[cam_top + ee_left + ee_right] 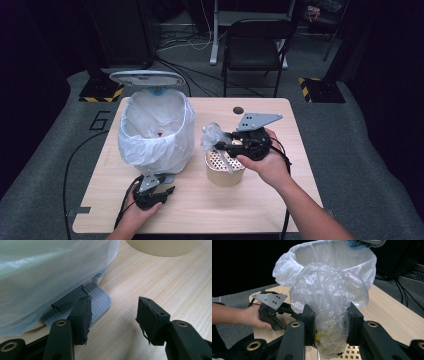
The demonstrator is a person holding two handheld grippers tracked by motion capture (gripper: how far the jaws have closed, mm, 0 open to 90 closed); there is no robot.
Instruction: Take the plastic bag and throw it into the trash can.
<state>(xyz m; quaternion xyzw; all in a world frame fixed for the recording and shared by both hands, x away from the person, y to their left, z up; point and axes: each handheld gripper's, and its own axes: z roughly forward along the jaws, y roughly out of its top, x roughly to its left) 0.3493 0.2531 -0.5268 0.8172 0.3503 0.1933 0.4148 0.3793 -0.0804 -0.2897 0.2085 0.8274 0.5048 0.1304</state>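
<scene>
Gripping a crumpled clear plastic bag, the right tool held it just above the perforated beige container near the tabletop's centre. At nine o'clock from it stood the white-lined pedal bin, lid raised. The left tool, jaws narrow and holding nothing, pressed one pad on the grey pedal. A "6" marked the floor beyond.
</scene>
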